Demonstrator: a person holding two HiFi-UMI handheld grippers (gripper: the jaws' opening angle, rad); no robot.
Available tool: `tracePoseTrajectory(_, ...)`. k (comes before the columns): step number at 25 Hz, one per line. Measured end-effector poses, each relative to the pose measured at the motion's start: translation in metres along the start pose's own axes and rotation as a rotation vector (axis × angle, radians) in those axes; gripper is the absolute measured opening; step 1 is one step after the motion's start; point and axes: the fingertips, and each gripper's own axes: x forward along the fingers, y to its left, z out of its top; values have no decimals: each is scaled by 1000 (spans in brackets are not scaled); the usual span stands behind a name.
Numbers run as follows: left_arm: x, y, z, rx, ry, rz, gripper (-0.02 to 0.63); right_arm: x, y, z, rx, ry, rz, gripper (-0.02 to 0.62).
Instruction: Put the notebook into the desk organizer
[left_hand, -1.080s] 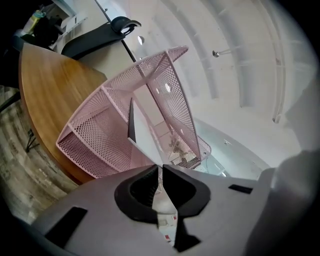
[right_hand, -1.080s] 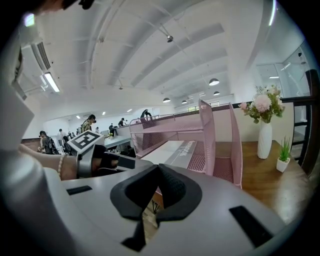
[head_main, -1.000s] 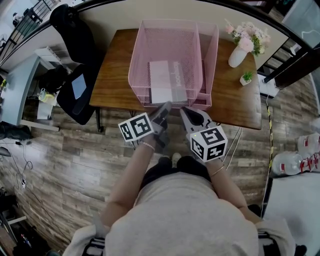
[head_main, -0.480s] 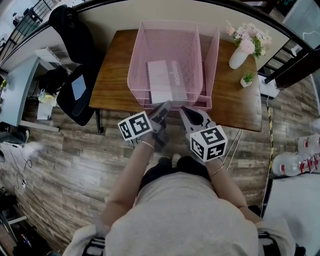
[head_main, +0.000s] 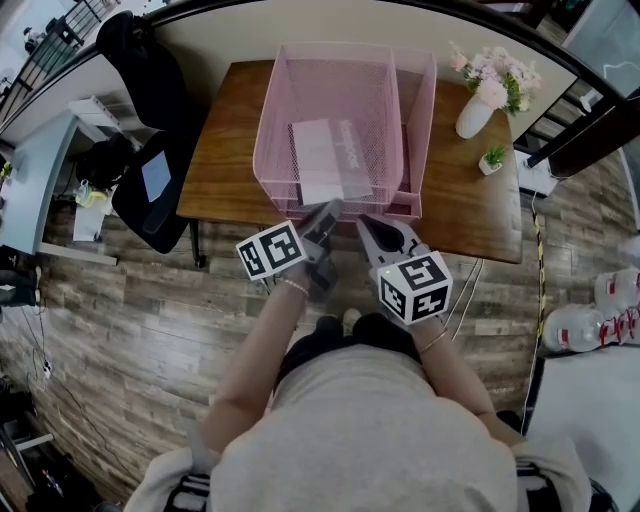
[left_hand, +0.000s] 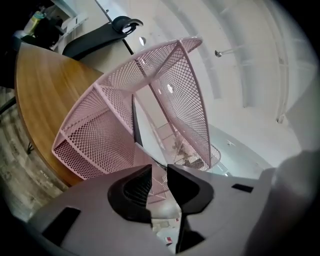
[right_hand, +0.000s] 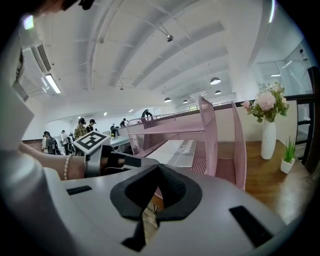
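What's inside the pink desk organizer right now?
The notebook lies flat on a mesh tier inside the desk organizer. Whatever sits beneath it on the lower tiers is covered.

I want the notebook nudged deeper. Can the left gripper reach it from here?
Probably yes: the left gripper, jaws apart, empty and just closing slightly, faces the open front of the organizer; nothing stands between it and the notebook.

A white-and-grey rectangular notebook (head_main: 322, 160) lies flat inside the pink wire-mesh desk organizer (head_main: 275, 110), toward its front edge. The organizer stands on the wooden worktop (head_main: 225, 150).
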Motion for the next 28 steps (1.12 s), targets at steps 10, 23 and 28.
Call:
tracePoseTrajectory(10,-12,-4,-9,96,32,41,115,-6,10,-4,12,-5,4,9)
tracePoseTrajectory(23,-29,-38,-21,309,72,33,94,-18,19,1,-17,-26,0,9)
tracePoseTrajectory(28,-36,-53,-20,450,66,54,41,-22,22,8,-47,-32,-7,9)
